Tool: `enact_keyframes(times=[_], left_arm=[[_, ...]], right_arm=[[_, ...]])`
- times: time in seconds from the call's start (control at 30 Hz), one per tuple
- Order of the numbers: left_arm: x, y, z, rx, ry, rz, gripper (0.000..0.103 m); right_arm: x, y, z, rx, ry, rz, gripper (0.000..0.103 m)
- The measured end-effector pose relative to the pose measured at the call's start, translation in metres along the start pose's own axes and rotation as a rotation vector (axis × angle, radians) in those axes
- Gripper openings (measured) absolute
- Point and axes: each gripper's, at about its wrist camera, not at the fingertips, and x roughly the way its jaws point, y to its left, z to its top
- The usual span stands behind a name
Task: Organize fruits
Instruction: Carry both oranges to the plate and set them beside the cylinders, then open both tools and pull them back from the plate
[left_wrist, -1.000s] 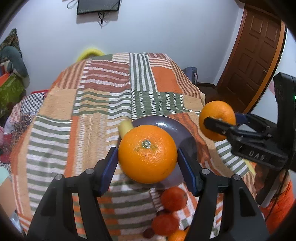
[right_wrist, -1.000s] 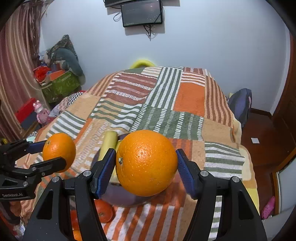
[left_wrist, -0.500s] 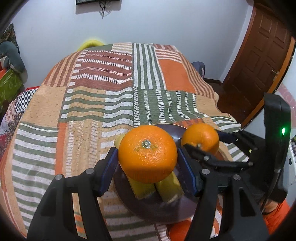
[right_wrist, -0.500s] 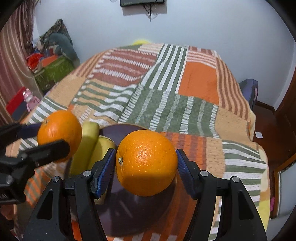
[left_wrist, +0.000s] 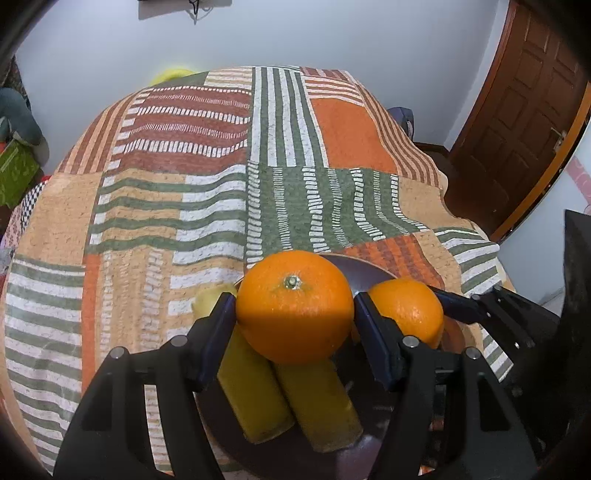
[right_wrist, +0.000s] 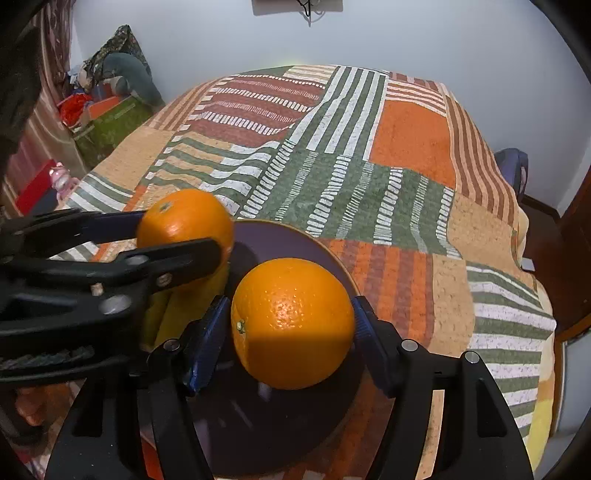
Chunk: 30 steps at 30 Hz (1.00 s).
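Note:
My left gripper (left_wrist: 294, 317) is shut on an orange (left_wrist: 294, 306) and holds it just over two yellow bananas (left_wrist: 284, 398) on a dark purple plate (left_wrist: 373, 273). My right gripper (right_wrist: 291, 325) is shut on a second orange (right_wrist: 291, 323) and holds it over the bare right half of the same plate (right_wrist: 295, 236). The left view shows the right gripper's orange (left_wrist: 408, 312) close beside the left one. The right view shows the left gripper's orange (right_wrist: 184, 219) over the bananas (right_wrist: 159, 314).
The plate sits on a bed with a striped patchwork blanket (left_wrist: 221, 166). A brown door (left_wrist: 517, 110) stands at the right. Boxes and clutter (right_wrist: 107, 103) lie on the floor left of the bed. More orange fruit (right_wrist: 33, 413) shows low at the left.
Both grippers have moved forward and down over the plate with their oranges. The two oranges have come closer together. The loose fruit near the bed's front edge has dropped out of the left view.

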Motion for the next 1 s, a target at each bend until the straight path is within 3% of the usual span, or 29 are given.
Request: enact_keyframes(times=[0.27,0.53,0.77,1.0], left_arm=[[0.005,-0.013,0.002,0.045,0.001,0.035,0.065],[-0.006,-0.004,-0.001,0.007,0.011,-0.003,0.065],[-0.030,-0.010,-0.015,0.050,-0.014,0.014,0.065],[-0.082,-0.009,-0.033,0.051,-0.070,0.020,0.065]], right_arm=[[-0.003,-0.006,-0.006,0.000,-0.001,-0.004,0.068],[-0.007,-0.009,-0.013,0.021,-0.001,-0.009,0.068],[-0.026,-0.007,-0.017,0.020,-0.023,-0.031,0.068],[-0.064,0.005,-0.023,0.004,-0.072,-0.047,0.068]])
